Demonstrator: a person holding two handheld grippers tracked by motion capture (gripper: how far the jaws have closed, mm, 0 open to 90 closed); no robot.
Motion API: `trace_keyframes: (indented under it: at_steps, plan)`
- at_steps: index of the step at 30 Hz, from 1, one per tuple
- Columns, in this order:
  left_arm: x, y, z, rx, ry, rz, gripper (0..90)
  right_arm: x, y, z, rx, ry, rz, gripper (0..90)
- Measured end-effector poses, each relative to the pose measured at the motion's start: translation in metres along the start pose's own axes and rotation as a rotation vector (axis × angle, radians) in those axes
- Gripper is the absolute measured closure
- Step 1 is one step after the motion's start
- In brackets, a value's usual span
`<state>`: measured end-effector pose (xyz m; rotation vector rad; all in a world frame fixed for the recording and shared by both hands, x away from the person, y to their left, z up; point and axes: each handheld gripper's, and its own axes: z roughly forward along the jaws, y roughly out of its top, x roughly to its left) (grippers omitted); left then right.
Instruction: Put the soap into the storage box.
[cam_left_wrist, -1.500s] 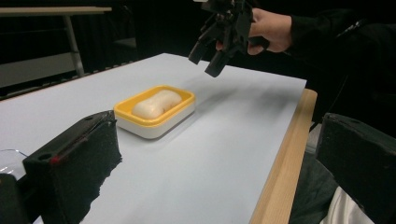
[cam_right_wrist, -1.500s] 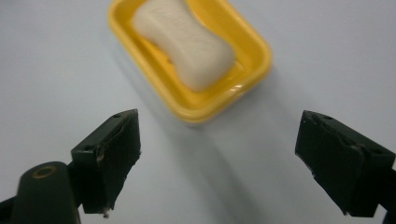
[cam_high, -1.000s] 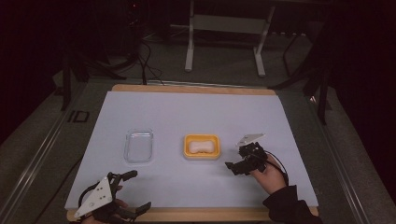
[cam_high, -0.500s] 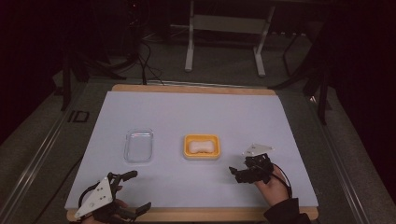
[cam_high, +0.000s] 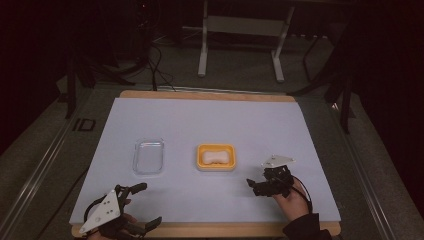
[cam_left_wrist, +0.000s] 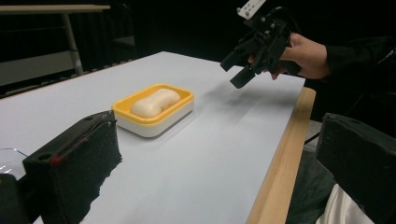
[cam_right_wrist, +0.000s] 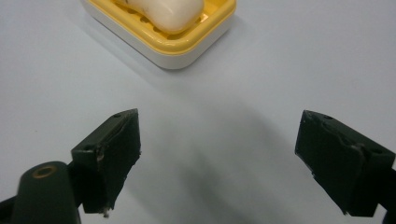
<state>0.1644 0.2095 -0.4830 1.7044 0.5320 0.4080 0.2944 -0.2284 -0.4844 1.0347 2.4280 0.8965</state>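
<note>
Hand-held gripper (cam_high: 256, 185) in the person's right hand hovers with jaws spread and empty above the worktop (cam_high: 210, 125), near the front right corner and just short of the yellow soap dish (cam_high: 216, 157), which sits mid-worktop with a pale soap bar (cam_high: 215, 157) lying in it. To take the soap cleanly, the jaws likely need to come down level over the dish, straddle the bar across its narrow waist and close gently, since a slick bar could squirt out. The left hand-held gripper (cam_high: 145, 205), also released, rests at the front left corner; a clear plastic lid (cam_high: 149, 156) lies left of the dish, well apart from it. Compared with a second ago, the right gripper has drawn back toward the front edge, while dish, lid and left gripper are unmoved.
</note>
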Motion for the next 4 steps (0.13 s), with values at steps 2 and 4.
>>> trace_keyframes:
  at_steps: [2,4]
  plan:
    - [-0.0001,0.0002,-0.0001,0.0,0.001,0.0,0.1,-0.0007,-0.0004,-0.0005,-0.008,-0.003,0.0,13.9]
    - [0.0,0.0003,-0.0004,-0.002,0.003,-0.002,0.1,-0.0013,-0.0003,-0.0011,-0.01,0.001,0.002,13.9]
